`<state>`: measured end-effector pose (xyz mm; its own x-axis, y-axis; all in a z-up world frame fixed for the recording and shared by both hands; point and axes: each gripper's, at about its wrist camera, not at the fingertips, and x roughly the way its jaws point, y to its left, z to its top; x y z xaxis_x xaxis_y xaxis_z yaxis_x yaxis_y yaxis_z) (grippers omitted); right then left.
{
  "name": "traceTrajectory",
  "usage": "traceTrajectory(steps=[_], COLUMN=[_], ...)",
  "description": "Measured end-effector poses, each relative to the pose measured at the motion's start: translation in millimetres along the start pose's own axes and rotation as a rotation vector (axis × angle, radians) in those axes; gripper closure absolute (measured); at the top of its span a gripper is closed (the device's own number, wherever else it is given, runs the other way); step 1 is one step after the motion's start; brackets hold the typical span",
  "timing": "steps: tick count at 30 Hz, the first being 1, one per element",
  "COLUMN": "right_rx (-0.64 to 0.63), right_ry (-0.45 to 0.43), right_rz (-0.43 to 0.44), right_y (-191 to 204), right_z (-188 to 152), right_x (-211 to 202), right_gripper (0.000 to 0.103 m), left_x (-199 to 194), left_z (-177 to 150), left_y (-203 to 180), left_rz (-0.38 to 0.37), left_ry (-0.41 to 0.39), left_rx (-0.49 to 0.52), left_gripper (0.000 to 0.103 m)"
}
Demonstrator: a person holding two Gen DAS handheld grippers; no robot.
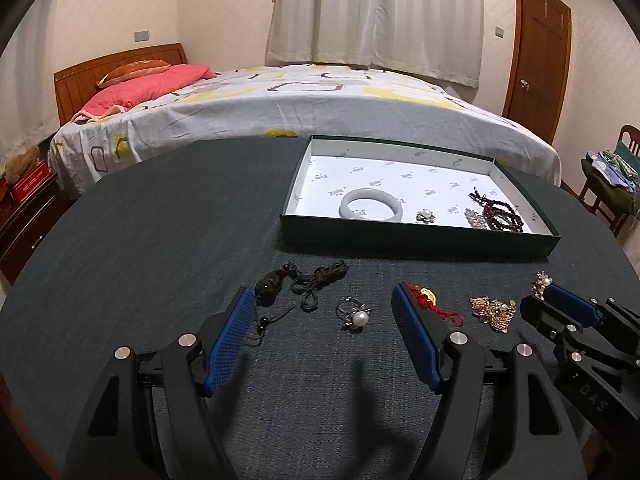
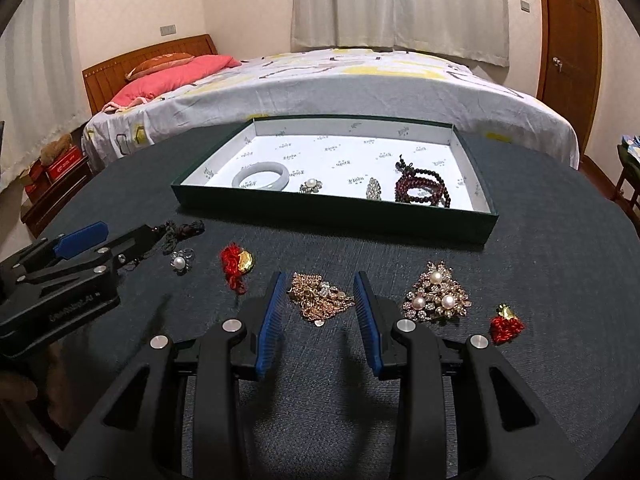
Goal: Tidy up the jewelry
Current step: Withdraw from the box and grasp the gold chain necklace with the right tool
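Here, state of tongs: the left tongs (image 1: 324,308) stand wide apart, holding nothing; the right tongs (image 2: 320,292) are apart too, empty, one blue pad on each side of the tangled rose-gold chain necklace (image 2: 320,300).
Where the thing lies: the chain sits on the dark woven cloth of the counter (image 2: 560,260), near side, between the red knotted cord with a gold charm (image 2: 237,266) on its left and the pearl-and-crystal cluster brooch (image 2: 438,294) on its right.
Destination: the shallow dark-green box with white printed lining (image 2: 486,224), farther off, already holds a pale jade bangle (image 2: 260,178) and dark red beads (image 2: 420,190).
Axis: the heap runs roughly from far left to near right; it has no clear pointing end.
Risk, slack: I judge a loose chain could slip out or trail a loop when lifted.
Risk, neighbours: a trailing end may drag the brooch.
Risk, left side: the silver ring with a white pearl (image 1: 355,316) lies between the left pads; it is small and could skid on closing.
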<state>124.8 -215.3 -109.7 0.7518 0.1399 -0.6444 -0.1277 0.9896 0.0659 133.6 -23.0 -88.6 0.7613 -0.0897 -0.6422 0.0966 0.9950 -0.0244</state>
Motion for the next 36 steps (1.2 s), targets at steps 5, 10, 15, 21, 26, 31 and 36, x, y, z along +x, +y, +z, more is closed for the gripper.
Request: traceTrajectory(steps=[5,10,15,21,26,31,36], right_rx=[-0.002,0.001,-0.007,-0.032,-0.043,-0.054,-0.059], right_ry=[0.013,0.017,0.037,0.085,0.133,0.168,0.164], right_rz=[-0.003,-0.006,-0.002,-0.005,-0.008,-0.014,-0.025], right_y=[1.2,0.4,3.4,10.7,11.7,10.6,7.5], right_z=[0.6,0.8,2.1,6.6,7.1,4.1,3.2], right_x=[5.0,6.8,12.9,28.7,41.5,46.2,44.4], right_gripper=[0.068,0.060,0.060,0.060,0.059,0.059,0.084], left_x=[0.7,3.1,5.1,6.7,8.2,10.4,10.6], left_z=[-1.0,-3.8,-5.1,-5.3,-6.7,-8.5,-9.9], left_y=[4.3,10.8,16.4,22.0,22.4,19.8,16.6], left_rz=[0.016,0.033,0.047,0.058,0.058,0.051,0.042], left_ry=[0.004,0.020,0.034,0.041,0.048,0.057,0.059], left_rx=[0.002,-0.004,-0.012,-0.023,-0.027,-0.021,-0.015], left_gripper=[0.034,0.034,0.034,0.034,0.034,0.034,0.034])
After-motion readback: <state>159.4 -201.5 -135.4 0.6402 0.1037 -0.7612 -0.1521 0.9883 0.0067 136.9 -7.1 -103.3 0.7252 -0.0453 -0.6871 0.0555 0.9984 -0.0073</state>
